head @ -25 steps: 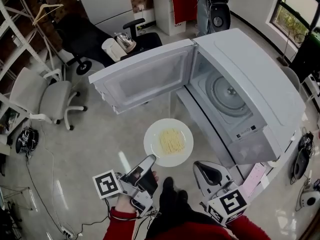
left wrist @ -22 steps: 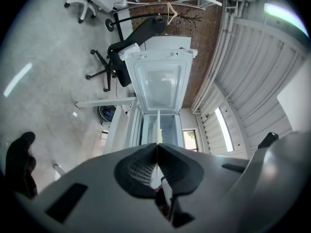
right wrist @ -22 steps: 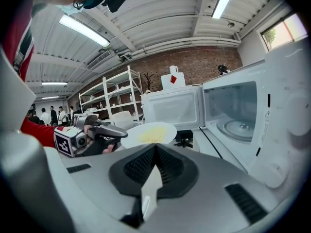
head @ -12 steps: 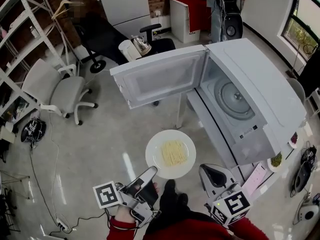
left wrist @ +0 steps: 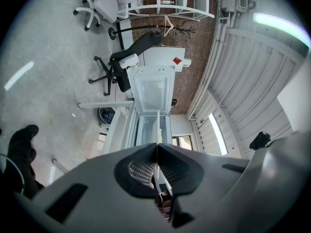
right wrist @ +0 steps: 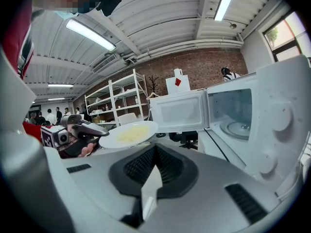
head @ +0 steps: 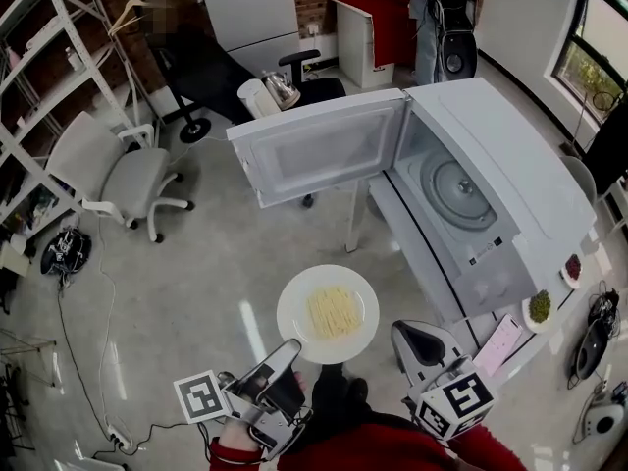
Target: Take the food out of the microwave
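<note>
Edging plate (head: 328,314) farther from microwave (head: 510,194)

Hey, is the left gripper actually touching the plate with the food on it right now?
Touching. The left gripper view shows the plate's thin rim pinched between the left gripper's fingers, which are shut on it.
</note>
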`<state>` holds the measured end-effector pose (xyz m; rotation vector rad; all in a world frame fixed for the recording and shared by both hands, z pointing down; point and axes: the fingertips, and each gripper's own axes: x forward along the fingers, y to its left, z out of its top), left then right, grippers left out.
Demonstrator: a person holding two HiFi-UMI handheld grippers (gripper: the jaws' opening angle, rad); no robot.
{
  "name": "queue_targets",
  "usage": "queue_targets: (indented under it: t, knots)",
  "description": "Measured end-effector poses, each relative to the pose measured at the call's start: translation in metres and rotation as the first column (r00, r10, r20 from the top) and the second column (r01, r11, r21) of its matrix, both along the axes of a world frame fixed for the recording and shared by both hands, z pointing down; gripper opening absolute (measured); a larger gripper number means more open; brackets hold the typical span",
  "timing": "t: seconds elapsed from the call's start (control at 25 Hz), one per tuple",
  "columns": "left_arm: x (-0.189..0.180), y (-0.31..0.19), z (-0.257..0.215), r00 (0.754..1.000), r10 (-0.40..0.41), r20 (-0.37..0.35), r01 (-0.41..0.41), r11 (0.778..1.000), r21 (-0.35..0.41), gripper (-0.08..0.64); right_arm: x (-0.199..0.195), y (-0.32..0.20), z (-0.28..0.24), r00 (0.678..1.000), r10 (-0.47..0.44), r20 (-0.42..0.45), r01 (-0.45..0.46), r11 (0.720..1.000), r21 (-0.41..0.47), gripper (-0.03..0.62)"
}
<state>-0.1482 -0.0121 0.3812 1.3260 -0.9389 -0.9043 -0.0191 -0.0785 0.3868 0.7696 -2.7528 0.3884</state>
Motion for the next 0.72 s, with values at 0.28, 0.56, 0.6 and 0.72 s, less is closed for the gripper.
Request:
queue_targets:
  t: [0.28, 0.56, 0.6, 0.72]
  knots:
    - [-0.006, 0.018, 0.001, 1.000, -0.028, -0.007, 0.028, 1.000, -0.005, 0.017, -0.006, 0.009, -0.001, 0.999, -0.025, -0.029, 0.025, 0.999, 0.021, 0.009]
    - [-0.010, 0.023, -0.003, 0.999, -0.034, -0.004, 0.034, 0.999, 0.014, 0.017, -0.009, 0.018, 0.001, 0.997, -0.045, -0.063, 0.048, 0.998, 0.042, 0.009]
    - [-0.010, 0.023, -0.004, 0.999, -0.035, -0.004, 0.035, 0.999, 0.016, 0.017, -0.010, 0.018, 0.001, 0.997, -0.047, -0.064, 0.050, 0.998, 0.042, 0.009]
    - [-0.011, 0.021, -0.006, 0.999, -0.035, 0.000, 0.035, 0.999, 0.022, 0.017, -0.011, 0.020, 0.000, 0.996, -0.051, -0.068, 0.055, 0.997, 0.050, 0.009]
